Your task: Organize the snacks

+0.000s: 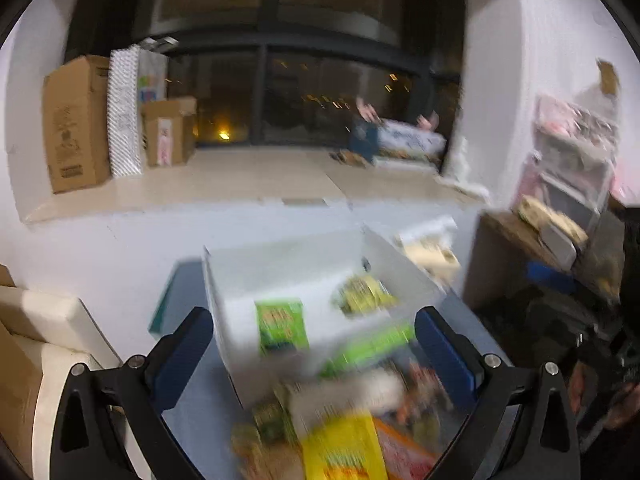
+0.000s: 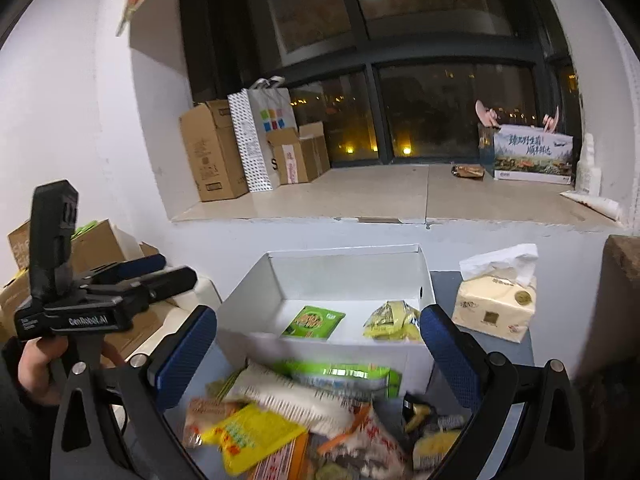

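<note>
Both my left gripper (image 1: 314, 350) and right gripper (image 2: 318, 354) gape empty; white box (image 2: 344, 280) at twelve o'clock collects sorted snack packets (image 2: 280, 412).

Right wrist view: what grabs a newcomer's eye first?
The white box in the middle, open-topped, with just a green packet and a yellow packet lying apart on its floor. In front of it, a jumbled snack pile sits between the open fingers of the right gripper. At far left, a hand holds the left gripper, and a tissue pack stands right of the box.
</note>
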`<state>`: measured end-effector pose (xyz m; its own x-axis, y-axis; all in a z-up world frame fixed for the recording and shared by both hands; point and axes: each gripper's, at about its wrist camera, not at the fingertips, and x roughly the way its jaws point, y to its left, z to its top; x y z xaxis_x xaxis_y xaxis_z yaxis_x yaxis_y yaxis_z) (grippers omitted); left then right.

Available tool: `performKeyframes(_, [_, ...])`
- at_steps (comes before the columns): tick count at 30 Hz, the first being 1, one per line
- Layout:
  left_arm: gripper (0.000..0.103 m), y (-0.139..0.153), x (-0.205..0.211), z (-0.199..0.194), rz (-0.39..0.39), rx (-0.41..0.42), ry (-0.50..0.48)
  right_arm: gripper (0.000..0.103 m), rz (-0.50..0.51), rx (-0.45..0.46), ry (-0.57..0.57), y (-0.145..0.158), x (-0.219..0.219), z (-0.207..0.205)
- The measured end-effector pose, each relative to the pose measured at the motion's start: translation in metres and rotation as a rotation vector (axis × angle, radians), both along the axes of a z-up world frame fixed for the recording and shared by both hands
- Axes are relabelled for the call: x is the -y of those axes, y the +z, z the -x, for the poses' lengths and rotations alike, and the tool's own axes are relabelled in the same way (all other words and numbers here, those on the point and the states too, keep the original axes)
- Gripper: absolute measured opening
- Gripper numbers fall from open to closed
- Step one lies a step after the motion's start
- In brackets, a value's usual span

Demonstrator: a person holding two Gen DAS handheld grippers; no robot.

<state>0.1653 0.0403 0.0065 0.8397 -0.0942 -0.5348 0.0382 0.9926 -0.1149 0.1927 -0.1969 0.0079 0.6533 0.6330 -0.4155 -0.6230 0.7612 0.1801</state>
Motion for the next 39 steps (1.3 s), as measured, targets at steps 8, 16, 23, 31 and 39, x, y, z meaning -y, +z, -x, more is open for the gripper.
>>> performKeyframes(8, [0.103,-0.044,0.028,0.056,0.065,-0.076,-0.080,0.103,0.010,-0.072,-0.086,-0.046,0.044,0.054])
performKeyframes(16, [0.103,-0.060,0.036,0.068,0.070,-0.110,-0.096,0.103,0.082,-0.235,-0.132,-0.102,0.067,0.045])
performKeyframes(23, [0.103,-0.061,0.037,0.071,0.069,-0.113,-0.112,0.103,0.069,-0.387,-0.181,-0.130,0.069,-0.041])
performKeyframes(31, [0.103,-0.069,0.030,0.073,0.067,-0.139,-0.106,0.103,0.152,-0.536,-0.180,-0.174,0.054,-0.111])
performKeyframes(39, [0.103,-0.072,0.037,0.068,0.064,-0.145,-0.133,0.071,0.132,-0.516,-0.144,-0.167,0.056,-0.099])
